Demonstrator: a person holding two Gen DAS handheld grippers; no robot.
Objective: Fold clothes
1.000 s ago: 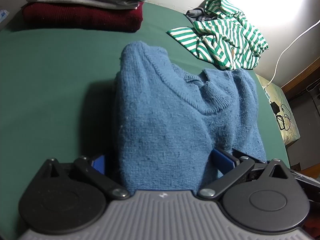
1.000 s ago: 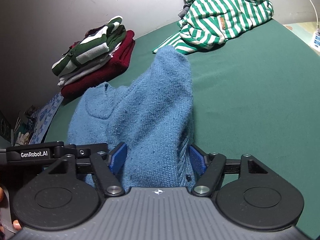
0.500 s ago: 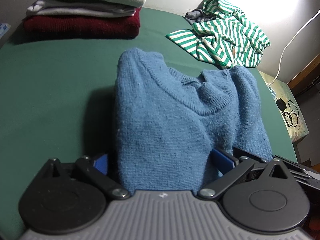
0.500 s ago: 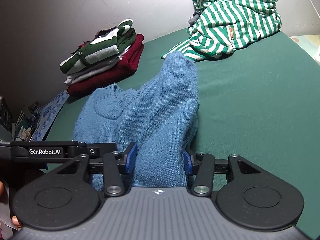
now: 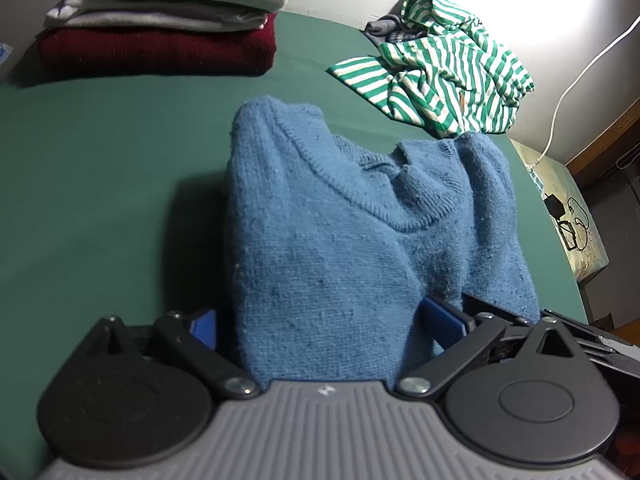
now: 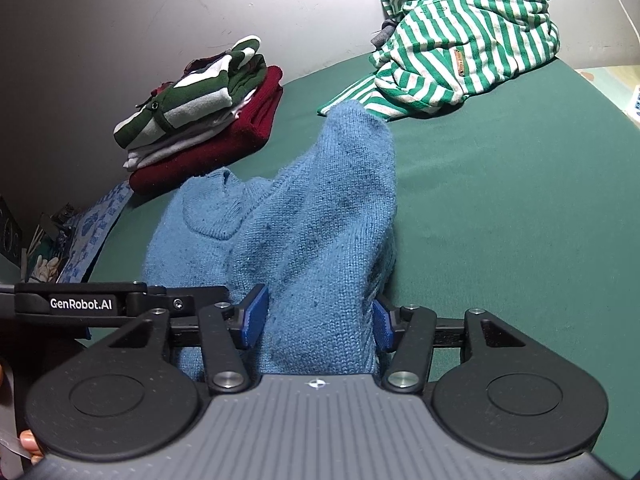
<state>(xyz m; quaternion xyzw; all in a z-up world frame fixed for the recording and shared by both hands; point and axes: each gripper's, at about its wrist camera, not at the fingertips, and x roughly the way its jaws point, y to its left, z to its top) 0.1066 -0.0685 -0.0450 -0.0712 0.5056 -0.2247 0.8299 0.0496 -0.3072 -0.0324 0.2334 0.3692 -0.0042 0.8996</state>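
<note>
A: Right gripper [image 6: 316,316]: jaws opening, blue sweater [image 6: 312,220] bunched between the pads; the near-side pad looks to stand just off the knit, so it reads as letting go.
B: Left gripper [image 5: 320,320]?
A: Spread wide, the sweater's near edge fills the gap. Can't tell if the pads press the knit.
B: How to finish the step well?
A: Probably release both sides level, then back straight out so the fold doesn't drag.
B: Sweater state?
A: Folded to a narrow block on the green bed [image 5: 100,184], neckline up, ribbed V-collar showing. One shoulder humps up on the right gripper's side. Folded stack [image 6: 200,120] sits well apart by the wall; striped shirt [image 6: 460,40] lies crumpled beyond.
</note>
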